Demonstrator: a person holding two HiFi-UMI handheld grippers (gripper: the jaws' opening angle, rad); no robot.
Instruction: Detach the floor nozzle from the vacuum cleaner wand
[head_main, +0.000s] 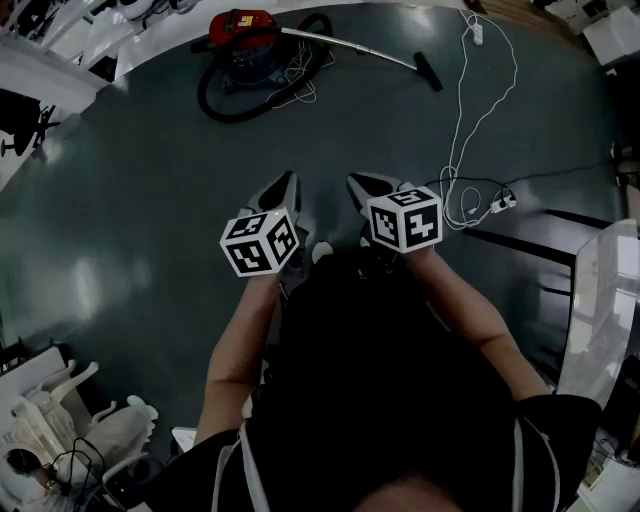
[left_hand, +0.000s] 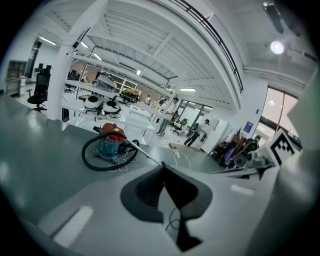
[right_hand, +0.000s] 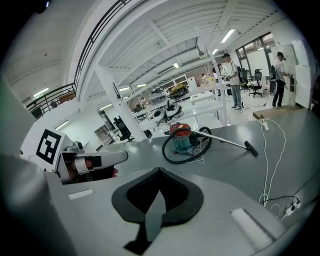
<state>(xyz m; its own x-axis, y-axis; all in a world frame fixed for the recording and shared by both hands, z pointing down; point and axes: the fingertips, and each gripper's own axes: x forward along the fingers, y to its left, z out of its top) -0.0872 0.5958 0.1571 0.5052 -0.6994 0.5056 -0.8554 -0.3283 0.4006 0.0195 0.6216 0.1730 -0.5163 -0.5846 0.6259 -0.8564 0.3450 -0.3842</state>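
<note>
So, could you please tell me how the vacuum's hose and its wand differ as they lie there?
The hose is black; the wand is silvery. The hose curls in a loop by the red canister; the wand runs straight out to the floor nozzle. The hose looks thicker than the wand. Both lie on the floor.

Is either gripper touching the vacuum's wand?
No: the left gripper and right gripper hang shut and empty, far from the wand.
</note>
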